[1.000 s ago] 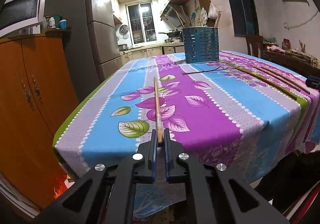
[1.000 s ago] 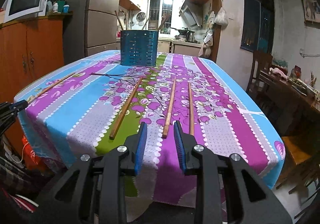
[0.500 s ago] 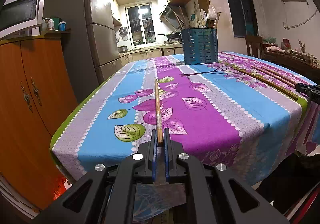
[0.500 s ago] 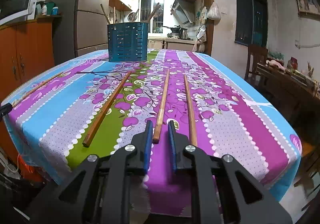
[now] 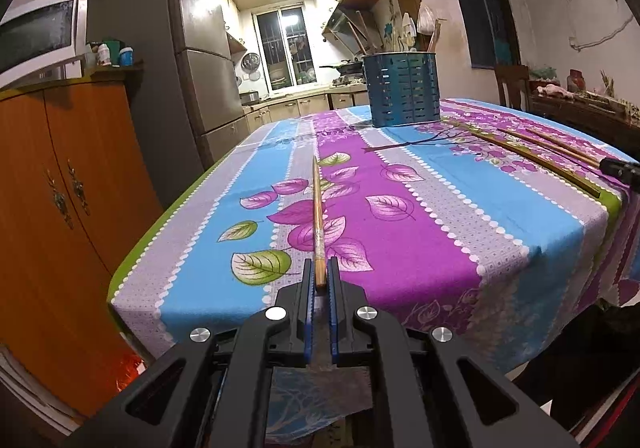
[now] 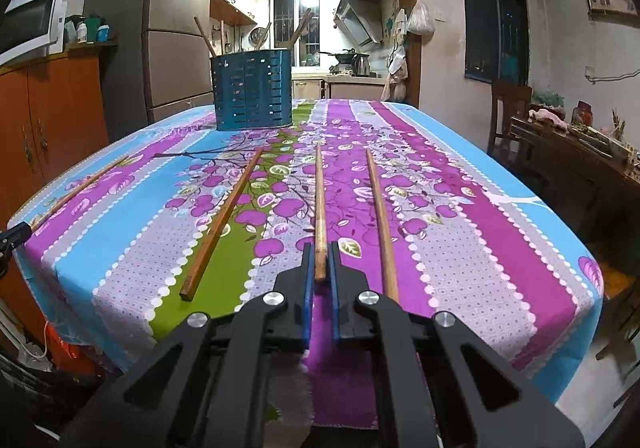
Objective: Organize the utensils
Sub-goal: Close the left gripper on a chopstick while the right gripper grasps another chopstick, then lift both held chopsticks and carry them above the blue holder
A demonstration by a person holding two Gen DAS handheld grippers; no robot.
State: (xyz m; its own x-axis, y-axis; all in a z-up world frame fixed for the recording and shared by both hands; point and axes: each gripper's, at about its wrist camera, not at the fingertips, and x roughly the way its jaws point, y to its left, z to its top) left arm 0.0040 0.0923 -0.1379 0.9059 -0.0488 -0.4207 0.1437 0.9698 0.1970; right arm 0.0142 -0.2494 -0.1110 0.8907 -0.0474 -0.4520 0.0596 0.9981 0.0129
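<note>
My left gripper [image 5: 319, 272] is shut on the near end of a wooden chopstick [image 5: 318, 215] that lies along the flowered tablecloth [image 5: 420, 224]. In the right wrist view my right gripper [image 6: 320, 258] is shut on the near end of the middle chopstick [image 6: 319, 199]. One loose chopstick [image 6: 222, 224] lies to its left and another [image 6: 380, 215] to its right. A blue slotted utensil holder [image 6: 252, 89] stands at the far end with several sticks in it; the same holder [image 5: 403, 88] shows in the left wrist view.
An orange cabinet [image 5: 60, 183] and a steel fridge [image 5: 188, 79] stand left of the table. A wooden chair [image 6: 510, 115] and a cluttered side table [image 6: 580, 151] are on the right. The right gripper's tip [image 5: 620, 167] shows at the table's right edge.
The right gripper moved forward over the table edge and shut on the middle chopstick's near end. The left gripper stayed shut on its chopstick.
</note>
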